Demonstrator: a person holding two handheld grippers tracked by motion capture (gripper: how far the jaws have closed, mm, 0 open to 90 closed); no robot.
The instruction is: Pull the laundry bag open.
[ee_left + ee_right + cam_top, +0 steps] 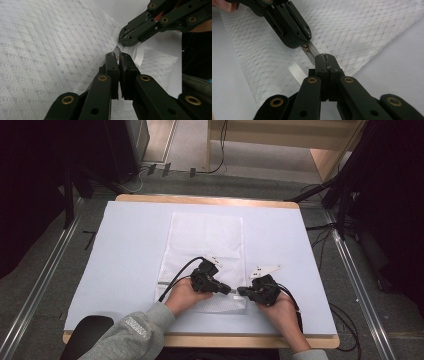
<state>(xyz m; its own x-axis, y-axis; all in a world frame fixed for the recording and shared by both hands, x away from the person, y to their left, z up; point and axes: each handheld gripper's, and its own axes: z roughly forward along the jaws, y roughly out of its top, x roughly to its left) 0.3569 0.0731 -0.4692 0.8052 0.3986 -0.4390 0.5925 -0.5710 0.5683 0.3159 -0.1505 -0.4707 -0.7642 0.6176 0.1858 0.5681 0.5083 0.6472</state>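
- The white mesh bag (207, 255) lies flat in the middle of the table (125, 250), its zipper (311, 55) running along the near end.
- Left gripper (227, 290): jaws pinched on the zipper pull (305, 47).
- Right gripper (241, 291): jaws pressed together on the zipper tape, just beside the left gripper's tips.

Bright even overhead light on the table (125, 245), dark surroundings, soft shadows, blurred near jaws

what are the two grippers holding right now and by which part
Both hold the white mesh zip bag at its near end: the left gripper pinches the metal zip slider; the right gripper clamps the grey zip tape beside it.
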